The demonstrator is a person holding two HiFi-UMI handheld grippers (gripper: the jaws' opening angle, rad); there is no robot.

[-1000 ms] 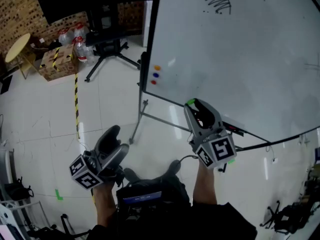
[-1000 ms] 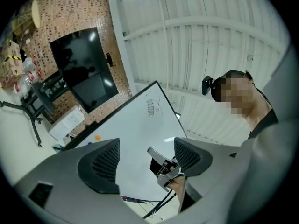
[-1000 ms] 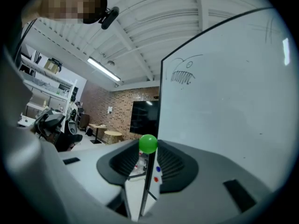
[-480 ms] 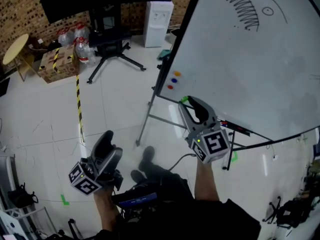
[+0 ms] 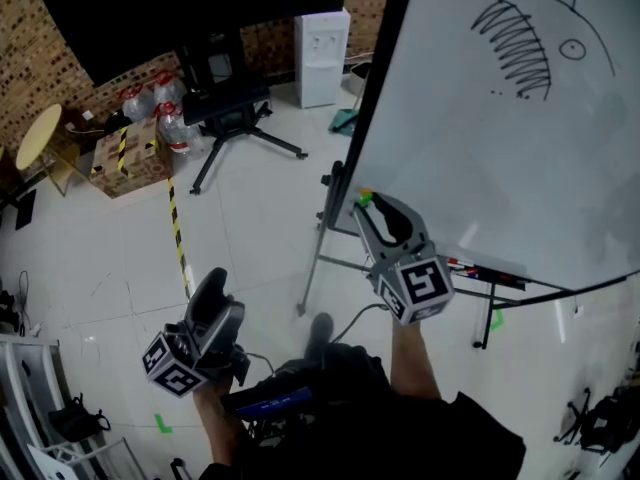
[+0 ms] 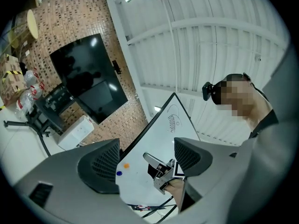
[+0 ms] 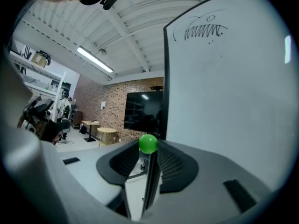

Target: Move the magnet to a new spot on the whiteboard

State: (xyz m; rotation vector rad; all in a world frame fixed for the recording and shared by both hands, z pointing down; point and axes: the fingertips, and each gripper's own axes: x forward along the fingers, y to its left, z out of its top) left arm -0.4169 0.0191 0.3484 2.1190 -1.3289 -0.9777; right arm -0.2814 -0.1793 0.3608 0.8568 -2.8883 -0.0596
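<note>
The whiteboard (image 5: pixel 520 158) on its stand carries a black sketch of a fish at the upper right. My right gripper (image 5: pixel 372 204) is at the board's lower left corner, shut on a small green magnet (image 5: pixel 366 198). In the right gripper view the green magnet (image 7: pixel 148 143) sits pinched at the jaw tips, beside the whiteboard (image 7: pixel 233 87). My left gripper (image 5: pixel 215 290) hangs low over the floor, open and holding nothing. In the left gripper view, an orange magnet (image 6: pixel 126 165) and a blue magnet (image 6: pixel 118 173) stick to the board between the open jaws of the left gripper (image 6: pixel 145 160).
The marker tray (image 5: pixel 485 270) with pens runs under the board. Behind stand a white water dispenser (image 5: pixel 320 56), a dark screen (image 5: pixel 180 8), a black tripod stand (image 5: pixel 235 118), a cardboard box (image 5: pixel 125 158) and a round table (image 5: pixel 40 128). Yellow-black tape (image 5: pixel 180 240) crosses the floor.
The view has swung so that the board sits further right and higher. My right gripper, still on the green magnet, now stands at the board's lower left corner. The left gripper has barely moved.
</note>
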